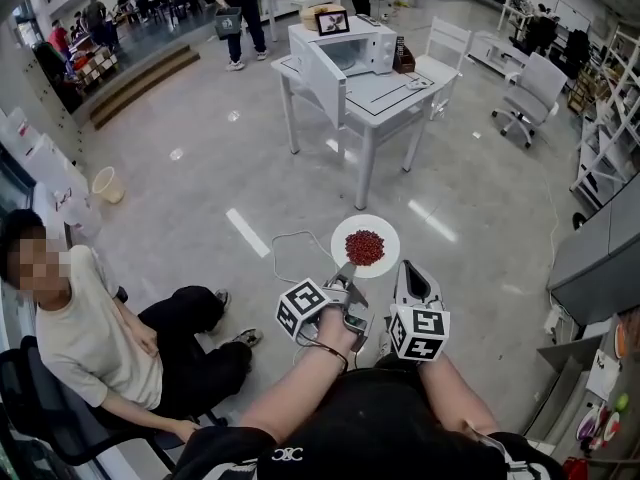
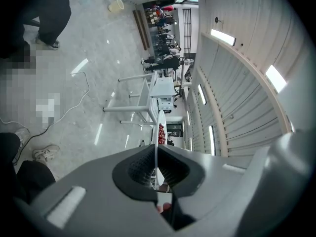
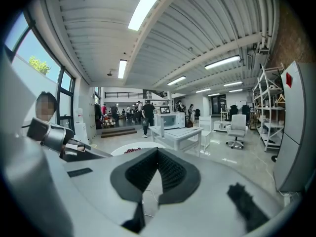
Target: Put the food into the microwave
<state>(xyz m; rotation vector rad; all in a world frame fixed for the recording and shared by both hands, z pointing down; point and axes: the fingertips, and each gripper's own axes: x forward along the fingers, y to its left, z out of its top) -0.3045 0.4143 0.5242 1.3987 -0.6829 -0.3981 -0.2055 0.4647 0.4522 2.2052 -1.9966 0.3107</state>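
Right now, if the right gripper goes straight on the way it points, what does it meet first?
The right gripper would probably meet the white table under the microwave first; until there the way looks free, though depth is unclear.

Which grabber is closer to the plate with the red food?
Left. The left gripper is clamped on the rim of the plate; the right gripper is shut and empty, just beside it.

Both my forearms stretch forward side by side: left gripper with jaws clamped on the plate rim, right gripper beside it, jaws together and empty
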